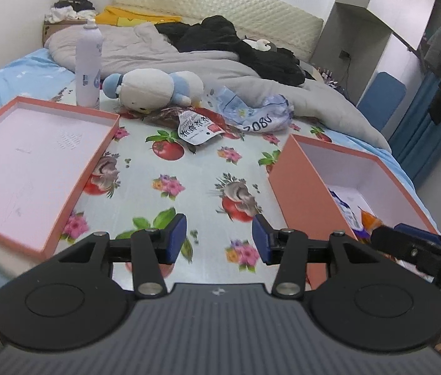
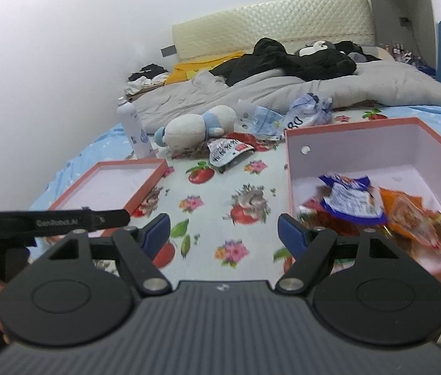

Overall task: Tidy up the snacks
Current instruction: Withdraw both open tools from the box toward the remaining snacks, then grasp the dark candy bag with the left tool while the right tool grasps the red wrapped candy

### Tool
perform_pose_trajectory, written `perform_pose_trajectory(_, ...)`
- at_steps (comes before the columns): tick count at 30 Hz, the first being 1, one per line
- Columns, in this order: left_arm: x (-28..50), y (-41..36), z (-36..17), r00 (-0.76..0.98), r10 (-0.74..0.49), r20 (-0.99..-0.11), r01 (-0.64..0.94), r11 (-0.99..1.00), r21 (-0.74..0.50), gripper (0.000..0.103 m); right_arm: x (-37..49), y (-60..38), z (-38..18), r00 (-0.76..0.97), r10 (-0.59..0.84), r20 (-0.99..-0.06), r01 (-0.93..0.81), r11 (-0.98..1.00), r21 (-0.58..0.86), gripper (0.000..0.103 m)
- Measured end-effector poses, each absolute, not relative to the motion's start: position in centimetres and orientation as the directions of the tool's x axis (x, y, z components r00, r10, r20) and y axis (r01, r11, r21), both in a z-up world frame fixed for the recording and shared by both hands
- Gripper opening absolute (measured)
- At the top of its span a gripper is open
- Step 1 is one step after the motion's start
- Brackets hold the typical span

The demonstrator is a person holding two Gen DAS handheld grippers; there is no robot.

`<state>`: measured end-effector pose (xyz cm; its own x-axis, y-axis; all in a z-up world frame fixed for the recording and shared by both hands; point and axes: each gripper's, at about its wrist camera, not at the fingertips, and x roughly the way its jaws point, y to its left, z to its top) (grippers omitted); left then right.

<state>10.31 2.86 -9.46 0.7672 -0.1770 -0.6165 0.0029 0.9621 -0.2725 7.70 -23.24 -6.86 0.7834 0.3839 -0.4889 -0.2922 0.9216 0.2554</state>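
While several snack packets (image 2: 373, 209) already lie inside the deep pink box (image 2: 358, 143) near the right edge of the bed, you are only partway through: more snacks wait on the flowered mat (image 1: 189, 168) toward the middle of the bed. A red-and-white packet (image 1: 198, 126) lies just in front of the plush toy (image 1: 154, 89), and crumpled pale blue wrappers (image 1: 251, 111) sit just beside it, next to the grey duvet (image 1: 157, 50). Your left claw (image 1: 218, 239) hangs over the mat with its jaws parted and nothing between them; your right claw (image 2: 223, 234) is likewise open and empty, close to the box's near left corner. The shallow pink lid (image 1: 32, 162) rests upside down near the left edge, with nothing in it, and a white spray bottle (image 1: 88, 62) stands behind its far corner. By the look of things, what remains is to fetch the loose packets by the toy, drop them in the box, and perhaps fit the lid afterwards.
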Motion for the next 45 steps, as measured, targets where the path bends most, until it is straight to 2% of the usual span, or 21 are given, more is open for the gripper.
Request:
perform_pose_trajectory(13, 25.8, 6.2, -13.2, 0.727, -0.254, -0.638, -0.052, 0.906, -0.42, 0.052, 23.5, -21.4, -5.6, 0.737, 0.437, -0.515, -0.366, 0.899, 0.24, 0.072)
perform_pose_trajectory(16, 30.5, 6.8, -14.5, 0.718, -0.249, -0.65, -0.068, 0.904, -0.421, 0.052, 29.0, -20.6, -5.8, 0.702, 0.467, -0.538, -0.389, 0.884, 0.26, 0.063)
perform_pose_trajectory(18, 33.9, 7.4, -15.7, 0.708, -0.239, -0.664, -0.09, 0.903, -0.421, 0.052, 33.3, -20.0, -6.4, 0.675, 0.474, -0.566, -0.379, 0.88, 0.286, 0.061)
perform_pose_trajectory(20, 37.0, 7.9, -16.8, 0.708, -0.24, -0.664, -0.105, 0.894, -0.436, 0.052, 37.6, -19.2, -7.2, 0.64, 0.491, -0.59, -0.389, 0.87, 0.303, 0.054)
perform_pose_trajectory(26, 45.9, 8.3, -20.4, 0.686, -0.244, -0.685, -0.123, 0.89, -0.44, 0.052, 50.6, -15.6, -11.7, 0.489, 0.5, -0.715, -0.41, 0.855, 0.317, 0.051)
perform_pose_trajectory(29, 48.3, 7.7, -22.0, 0.678, -0.212, -0.704, -0.118, 0.913, -0.389, 0.052, 54.5, -14.5, -14.3, 0.429, 0.472, -0.77, -0.387, 0.867, 0.315, 0.051)
perform_pose_trajectory(33, 49.7, 7.1, -22.9, 0.694, -0.227, -0.683, -0.068, 0.924, -0.377, 0.052, 57.4, -13.6, -17.7, 0.331, 0.464, -0.822, -0.346, 0.869, 0.352, 0.051)
perform_pose_trajectory(34, 49.8, 7.0, -23.1, 0.694, -0.222, -0.684, -0.062, 0.929, -0.364, 0.048, 57.7, -13.5, -18.3, 0.32, 0.466, -0.825, -0.335, 0.87, 0.362, 0.051)
perform_pose_trajectory(35, 49.9, 6.9, -23.4, 0.693, -0.227, -0.684, -0.055, 0.93, -0.364, 0.033, 57.7, -13.4, -18.7, 0.311, 0.466, -0.828, -0.328, 0.87, 0.367, 0.043)
perform_pose_trajectory(36, 49.9, 6.8, -23.6, 0.691, -0.235, -0.684, -0.047, 0.929, -0.367, 0.023, 57.5, -13.2, -18.8, 0.307, 0.46, -0.833, -0.325, 0.873, 0.363, 0.042)
perform_pose_trajectory(38, 49.5, 6.6, -23.3, 0.699, -0.243, -0.673, -0.024, 0.932, -0.361, 0.015, 56.6, -12.8, -18.3, 0.344, 0.448, -0.825, -0.333, 0.88, 0.339, 0.034)
perform_pose_trajectory(45, 45.8, 6.2, -20.2, 0.7, -0.227, -0.677, -0.018, 0.942, -0.334, 0.01, 51.8, -13.0, -15.6, 0.413, 0.415, -0.81, -0.31, 0.901, 0.303, 0.029)
